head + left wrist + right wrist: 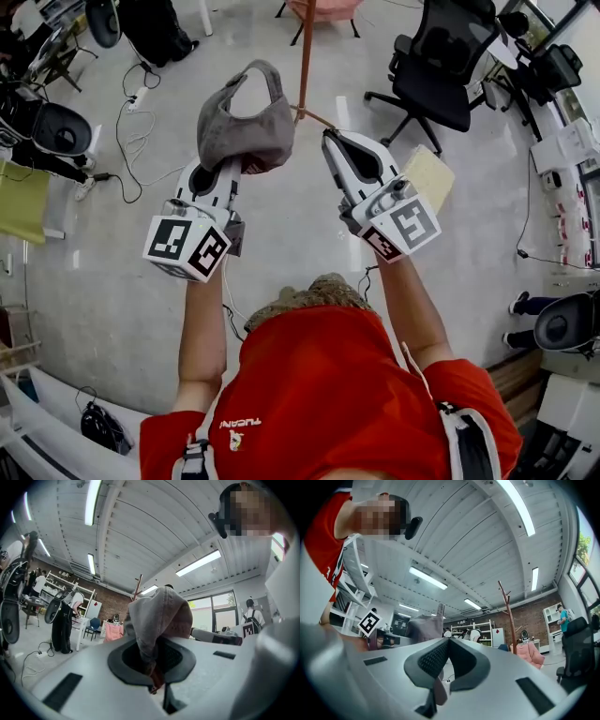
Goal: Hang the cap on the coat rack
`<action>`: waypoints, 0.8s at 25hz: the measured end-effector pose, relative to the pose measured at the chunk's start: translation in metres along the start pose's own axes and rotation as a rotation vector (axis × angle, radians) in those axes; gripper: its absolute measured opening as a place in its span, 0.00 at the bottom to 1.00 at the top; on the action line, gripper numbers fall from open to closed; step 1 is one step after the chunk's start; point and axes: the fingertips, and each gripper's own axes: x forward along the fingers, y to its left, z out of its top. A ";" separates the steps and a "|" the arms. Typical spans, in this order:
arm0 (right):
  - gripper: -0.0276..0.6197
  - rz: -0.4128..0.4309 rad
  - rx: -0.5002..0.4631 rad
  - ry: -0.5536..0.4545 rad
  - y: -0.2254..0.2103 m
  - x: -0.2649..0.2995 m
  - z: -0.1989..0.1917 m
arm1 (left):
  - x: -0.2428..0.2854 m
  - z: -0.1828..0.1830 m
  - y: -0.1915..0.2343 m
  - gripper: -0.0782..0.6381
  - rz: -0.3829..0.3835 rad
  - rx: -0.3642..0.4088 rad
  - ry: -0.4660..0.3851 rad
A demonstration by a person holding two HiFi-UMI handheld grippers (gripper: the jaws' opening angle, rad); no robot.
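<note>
Item one: my left claw [232, 167], clamped tight on the grey cap [246, 129], which is held up just left of the coat rack [305, 56] pole, seemingly not touching it. Item two: my right claw [331, 141], jaws together and empty, just right of the pole.

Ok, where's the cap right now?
In the head view the grey cap is left of centre, clamped in the left gripper, just left of the coat rack pole and the right gripper.
</note>
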 end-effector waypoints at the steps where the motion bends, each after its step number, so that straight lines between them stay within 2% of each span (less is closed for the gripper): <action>1: 0.08 0.008 -0.005 0.005 0.003 0.006 -0.002 | -0.001 -0.001 0.008 0.14 0.006 -0.006 0.006; 6: 0.08 0.033 -0.023 0.017 0.011 0.039 -0.010 | -0.002 0.002 0.044 0.14 0.003 -0.017 0.031; 10: 0.08 0.041 -0.029 0.011 0.001 0.067 -0.020 | 0.011 0.002 0.077 0.14 0.004 -0.017 0.041; 16: 0.08 0.029 -0.040 -0.015 -0.044 0.125 -0.046 | 0.066 -0.006 0.139 0.14 -0.012 -0.028 0.061; 20: 0.08 -0.002 -0.038 -0.033 -0.092 0.181 -0.068 | 0.122 -0.007 0.192 0.14 -0.048 0.003 0.089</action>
